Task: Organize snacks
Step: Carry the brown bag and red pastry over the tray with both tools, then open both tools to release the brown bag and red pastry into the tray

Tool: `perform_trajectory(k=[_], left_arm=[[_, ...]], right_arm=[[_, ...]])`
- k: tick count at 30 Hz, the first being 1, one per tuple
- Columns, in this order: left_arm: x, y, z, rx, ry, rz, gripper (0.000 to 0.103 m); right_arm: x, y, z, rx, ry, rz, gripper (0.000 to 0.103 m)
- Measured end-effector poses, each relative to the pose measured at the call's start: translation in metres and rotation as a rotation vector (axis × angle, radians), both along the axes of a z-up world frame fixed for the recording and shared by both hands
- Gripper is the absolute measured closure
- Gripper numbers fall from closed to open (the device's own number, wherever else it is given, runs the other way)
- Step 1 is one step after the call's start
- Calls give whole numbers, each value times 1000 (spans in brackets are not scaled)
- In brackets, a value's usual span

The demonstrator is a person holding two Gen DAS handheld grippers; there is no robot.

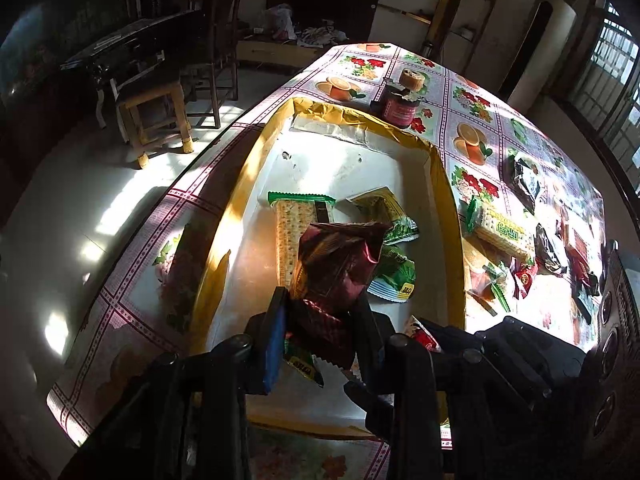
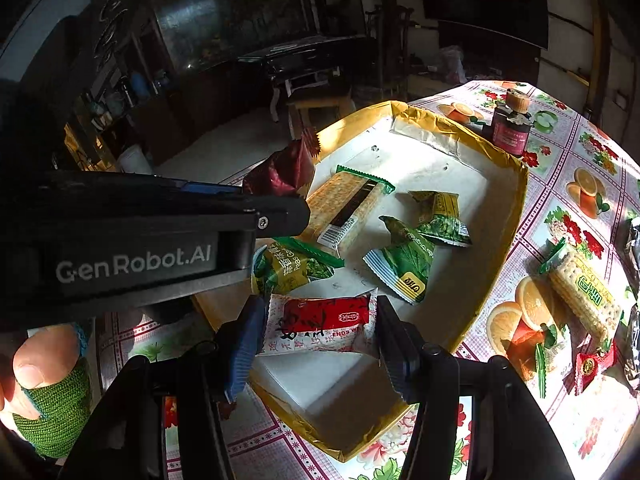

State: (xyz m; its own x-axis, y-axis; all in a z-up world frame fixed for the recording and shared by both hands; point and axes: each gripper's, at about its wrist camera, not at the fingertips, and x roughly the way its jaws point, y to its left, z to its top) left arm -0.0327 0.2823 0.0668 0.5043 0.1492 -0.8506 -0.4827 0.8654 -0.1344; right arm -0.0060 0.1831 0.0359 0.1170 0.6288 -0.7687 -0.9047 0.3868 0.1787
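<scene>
Left wrist view: left hand-held gripper (image 1: pixel 320 312) nearly closed, pinching a crinkled maroon foil snack pouch (image 1: pixel 336 264) above the shallow yellow-rimmed cardboard tray (image 1: pixel 448 200). Already in the tray: a long flat cracker pack (image 1: pixel 288 236) and glossy green pea packets (image 1: pixel 394 276). Still loose on the floral oilcloth worktop (image 1: pixel 472 120), beyond the tray's right edge: a second cracker pack (image 1: pixel 502 234) and several foil packets. Task judged roughly half done.

Right wrist view: right hand-held gripper (image 2: pixel 320 336) about half open, pads pressing the ends of a red-and-white pillow-shaped snack packet (image 2: pixel 324 322) over the tray's near corner. A dark glass jar (image 2: pixel 510 128) stands just beyond the tray's far edge.
</scene>
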Motion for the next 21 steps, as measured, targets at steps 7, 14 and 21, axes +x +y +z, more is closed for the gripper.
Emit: perform_trajectory(k=[7, 14, 21], left_arm=[[10, 3, -19, 4, 47, 8, 73], [10, 7, -21, -13, 50, 22, 69], [4, -1, -7, 22, 23, 28, 44]], right_arm=[[4, 7, -16, -37, 37, 13, 41], [4, 3, -16, -40, 34, 8, 35], [-2, -23, 2, 16, 20, -22, 33]])
